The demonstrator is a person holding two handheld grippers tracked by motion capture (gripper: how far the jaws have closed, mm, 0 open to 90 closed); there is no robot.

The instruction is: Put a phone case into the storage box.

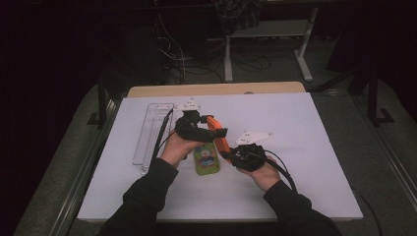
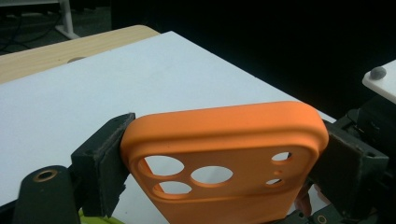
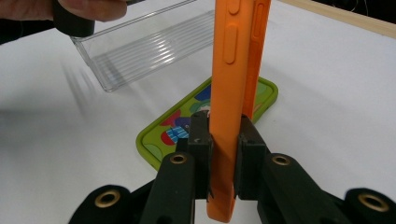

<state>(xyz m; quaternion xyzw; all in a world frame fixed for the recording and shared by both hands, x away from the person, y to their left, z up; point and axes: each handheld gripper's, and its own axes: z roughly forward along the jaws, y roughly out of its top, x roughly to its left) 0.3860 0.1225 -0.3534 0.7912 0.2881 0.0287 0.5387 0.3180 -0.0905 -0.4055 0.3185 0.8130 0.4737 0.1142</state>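
White desk (image 1: 305, 147) under us: we hold the orange case (image 1: 217, 136) off it, on edge, long axis running between both grippers. Our right gripper (image 1: 230, 155) clamps its near end; left gripper (image 1: 216, 132) jaws straddle the camera-hole end, touching both sides.

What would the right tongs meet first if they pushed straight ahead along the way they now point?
Probably the green phone case lying flat on the white table, just beyond the clamped orange phone case; depth is hard to judge.
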